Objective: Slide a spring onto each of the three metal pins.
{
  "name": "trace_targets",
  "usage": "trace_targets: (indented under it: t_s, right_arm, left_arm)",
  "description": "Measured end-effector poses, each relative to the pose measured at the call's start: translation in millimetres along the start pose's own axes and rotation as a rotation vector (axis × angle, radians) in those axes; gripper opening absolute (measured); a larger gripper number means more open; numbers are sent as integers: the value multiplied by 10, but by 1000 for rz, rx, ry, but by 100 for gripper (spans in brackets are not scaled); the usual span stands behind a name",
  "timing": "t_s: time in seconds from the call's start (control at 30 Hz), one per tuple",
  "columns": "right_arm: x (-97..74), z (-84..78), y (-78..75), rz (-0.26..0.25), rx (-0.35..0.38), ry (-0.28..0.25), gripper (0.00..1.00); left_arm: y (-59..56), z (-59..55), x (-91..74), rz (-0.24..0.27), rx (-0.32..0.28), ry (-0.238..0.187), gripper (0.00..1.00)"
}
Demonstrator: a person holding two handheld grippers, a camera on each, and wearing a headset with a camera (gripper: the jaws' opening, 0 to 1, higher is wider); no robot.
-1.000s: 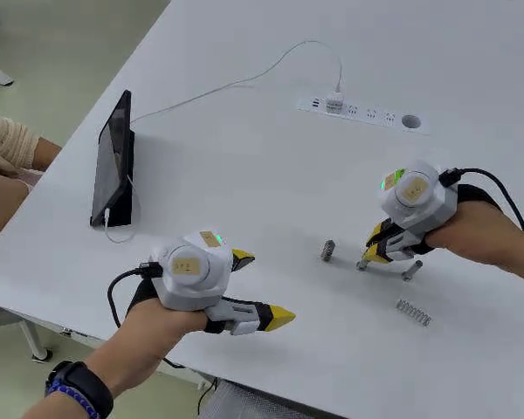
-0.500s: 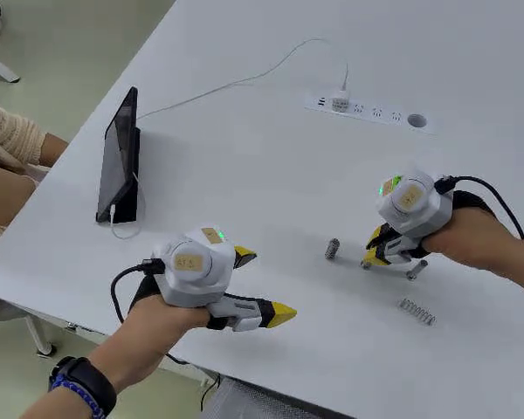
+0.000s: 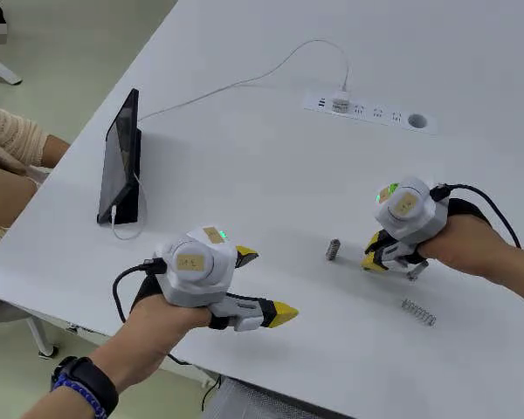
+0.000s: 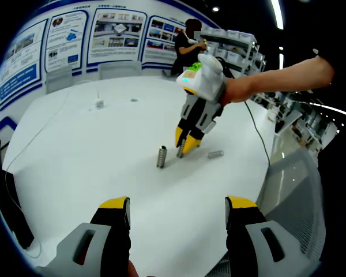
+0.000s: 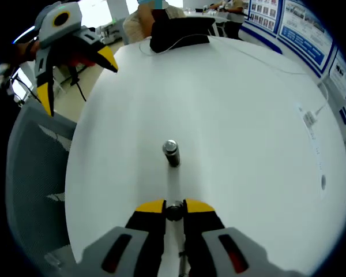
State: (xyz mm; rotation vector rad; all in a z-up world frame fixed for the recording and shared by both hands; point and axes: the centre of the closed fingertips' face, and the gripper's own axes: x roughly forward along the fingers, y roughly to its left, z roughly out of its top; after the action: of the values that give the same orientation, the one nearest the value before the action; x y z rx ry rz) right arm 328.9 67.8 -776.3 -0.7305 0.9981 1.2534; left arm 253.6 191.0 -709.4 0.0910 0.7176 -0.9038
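Observation:
My right gripper (image 3: 375,259) is shut on a small coiled spring (image 4: 181,149) that stands upright on the white table (image 3: 244,166); its round metal top (image 5: 173,211) sits between the yellow fingertips. Just left of it stands a metal pin with a spring on it (image 3: 333,249) (image 4: 161,156) (image 5: 171,153). Another metal pin (image 3: 413,271) (image 4: 215,154) rests right behind the right gripper. A loose spring (image 3: 418,312) lies flat nearer the front edge. My left gripper (image 3: 266,284) (image 4: 177,203) hovers open near the front left, holding nothing.
A tablet (image 3: 120,161) stands propped at the left with a white cable. A power strip (image 3: 367,112) lies at the far side with a plugged-in lead. A person's arm (image 3: 13,140) is beyond the table's left edge. The table edge runs close under my left hand.
The right gripper has sunk slightly lower over its spot on the table, still shut. The left gripper has stayed where it was, open. The head camera shifted a little.

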Motion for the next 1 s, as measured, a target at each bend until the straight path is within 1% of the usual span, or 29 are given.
trace_targets:
  t_s: [0.13,0.27,0.37,0.43,0.57,0.77,0.83,1.0]
  right_arm:
    - [-8,-5,-13,-3,2,-5,14]
    - [-51,-12,-10,1,20,-15,19]
    - [-107,-30,-24,-11,24,-26,23]
    - [-164,-37,-40,-31,36,-41,25]
    - [-259,-58,-22,-39,97,-76,32]
    - [-366,-119,6,-71,141,-122,39]
    - [-414,-115,34,-85,163,-148,41]
    - [-471,-133,101,-87,246,-219,45]
  left_arm:
    - [-9,10,-1,-1,5,1,68]
    - [-12,19,-7,1,8,1,68]
    - [-31,31,-14,-1,11,0,68]
    - [-40,37,-14,-2,14,0,68]
    - [-65,48,-1,-7,19,1,68]
    - [-105,100,7,-14,31,-6,68]
    - [-118,115,8,-15,36,-6,68]
    - [-154,137,12,-22,44,-10,68]
